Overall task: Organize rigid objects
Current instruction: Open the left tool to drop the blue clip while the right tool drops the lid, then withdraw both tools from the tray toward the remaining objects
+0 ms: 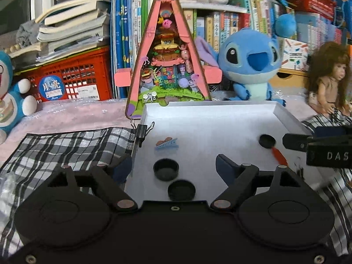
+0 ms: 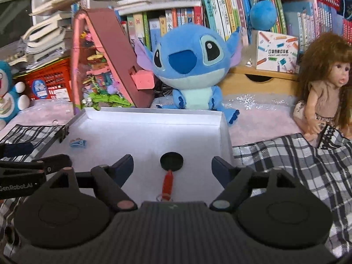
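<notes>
A shallow white box (image 1: 220, 110) lies on a checked cloth; it also shows in the right wrist view (image 2: 154, 114). In it lie two black caps (image 1: 165, 169) (image 1: 181, 189), a third black cap (image 1: 267, 141) touching a red pen-like piece (image 1: 279, 155), and a small blue clip (image 1: 166, 144). My left gripper (image 1: 172, 169) is open above the two near caps, holding nothing. My right gripper (image 2: 172, 167) is open around the third cap (image 2: 171, 161) and the red piece (image 2: 167, 184). The blue clip (image 2: 77, 143) lies at the left.
A black binder clip (image 1: 142, 132) sits on the box's left wall. Behind stand a pink triangular toy house (image 1: 167, 66), a Stitch plush (image 1: 250, 66), a doll (image 1: 327, 81), a red crate (image 1: 72, 77) and shelves of books. The checked cloth (image 2: 286, 158) spreads on both sides.
</notes>
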Motion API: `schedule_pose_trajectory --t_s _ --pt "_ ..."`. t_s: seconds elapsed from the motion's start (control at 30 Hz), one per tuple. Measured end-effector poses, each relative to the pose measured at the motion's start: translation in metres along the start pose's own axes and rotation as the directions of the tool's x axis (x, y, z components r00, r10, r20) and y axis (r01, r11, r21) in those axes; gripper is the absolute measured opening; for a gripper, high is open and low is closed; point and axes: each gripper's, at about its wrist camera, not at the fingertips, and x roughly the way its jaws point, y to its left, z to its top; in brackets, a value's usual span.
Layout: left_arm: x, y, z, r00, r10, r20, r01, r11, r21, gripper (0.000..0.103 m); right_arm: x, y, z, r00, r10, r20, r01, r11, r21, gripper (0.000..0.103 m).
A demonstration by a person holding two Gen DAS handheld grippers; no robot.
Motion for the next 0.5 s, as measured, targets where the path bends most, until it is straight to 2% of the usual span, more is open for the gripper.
schedule_pose_trajectory --t_s 0.2,0.5 --pt "-0.033 -0.003 -0.019 1.0 -0.021 0.019 0.021 0.999 0.031 0.084 -0.031 0.001 -0.011 0.999 0.014 0.033 -0.013 0.999 -0.038 0.089" --pt "-0.068 -0.004 -0.044 0.997 -0.063 0.044 0.062 0.998 0.012 0.085 -0.073 0.007 -0.033 0.996 0.052 0.078 -0.044 0.993 -0.106 0.095"
